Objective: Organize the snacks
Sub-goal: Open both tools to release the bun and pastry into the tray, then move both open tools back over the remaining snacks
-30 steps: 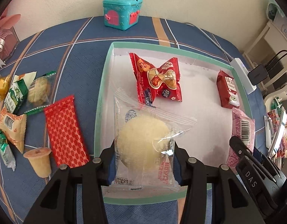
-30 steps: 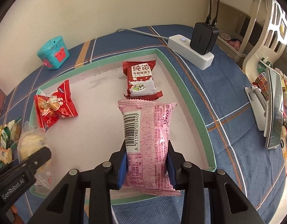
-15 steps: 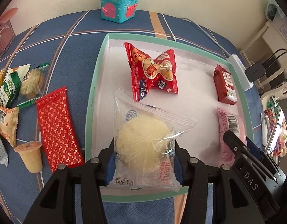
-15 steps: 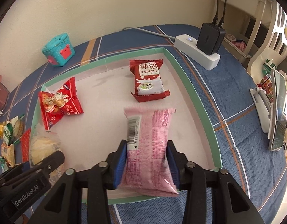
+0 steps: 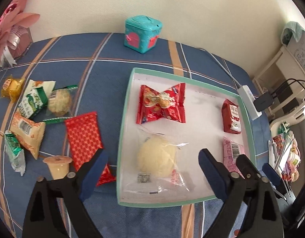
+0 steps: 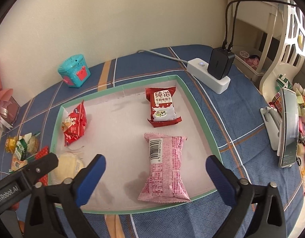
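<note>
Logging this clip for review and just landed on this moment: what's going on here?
A person with a claw in each hand is sorting snacks into a green-rimmed tray. Both claws are opening with nothing pressed between the pads: the left claw is over a clear-wrapped pale cake, and the right claw is over a pink packet, both lying in the tray. Two red packets already lie there. More snacks wait on the blue cloth left of the tray.
</note>
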`<state>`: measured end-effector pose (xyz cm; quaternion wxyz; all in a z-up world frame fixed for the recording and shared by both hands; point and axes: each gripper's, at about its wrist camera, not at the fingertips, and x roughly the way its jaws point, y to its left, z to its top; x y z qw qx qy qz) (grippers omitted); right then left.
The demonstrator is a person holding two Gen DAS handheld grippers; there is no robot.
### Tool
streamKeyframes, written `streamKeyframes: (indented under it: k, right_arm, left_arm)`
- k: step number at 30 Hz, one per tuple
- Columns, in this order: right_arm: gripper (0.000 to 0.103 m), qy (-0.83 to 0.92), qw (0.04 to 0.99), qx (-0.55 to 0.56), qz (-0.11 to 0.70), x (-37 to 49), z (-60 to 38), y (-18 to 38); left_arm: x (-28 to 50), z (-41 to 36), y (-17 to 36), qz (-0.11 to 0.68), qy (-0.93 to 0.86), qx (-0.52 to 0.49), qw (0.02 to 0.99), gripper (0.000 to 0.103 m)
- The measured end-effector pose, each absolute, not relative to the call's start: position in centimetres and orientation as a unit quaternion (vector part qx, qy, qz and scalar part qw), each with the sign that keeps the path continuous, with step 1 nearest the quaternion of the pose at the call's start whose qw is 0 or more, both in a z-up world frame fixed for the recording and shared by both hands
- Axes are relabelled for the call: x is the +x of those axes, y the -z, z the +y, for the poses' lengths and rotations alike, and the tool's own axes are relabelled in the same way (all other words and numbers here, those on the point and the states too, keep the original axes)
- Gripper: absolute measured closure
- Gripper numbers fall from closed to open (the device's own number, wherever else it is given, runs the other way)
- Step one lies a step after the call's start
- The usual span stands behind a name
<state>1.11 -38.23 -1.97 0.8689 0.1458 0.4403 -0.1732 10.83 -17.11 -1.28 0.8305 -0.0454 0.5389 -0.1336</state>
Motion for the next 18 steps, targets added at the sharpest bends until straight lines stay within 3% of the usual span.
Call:
streamKeyframes:
  k: [18]
  right_arm:
    - [0.000, 0.120, 0.858, 0.187, 0.462, 1.1, -35.1, 3.0]
  left_arm:
    - [11.8, -6.3, 0.7, 0.532, 0.035, -0.043, 0.845, 0.002]
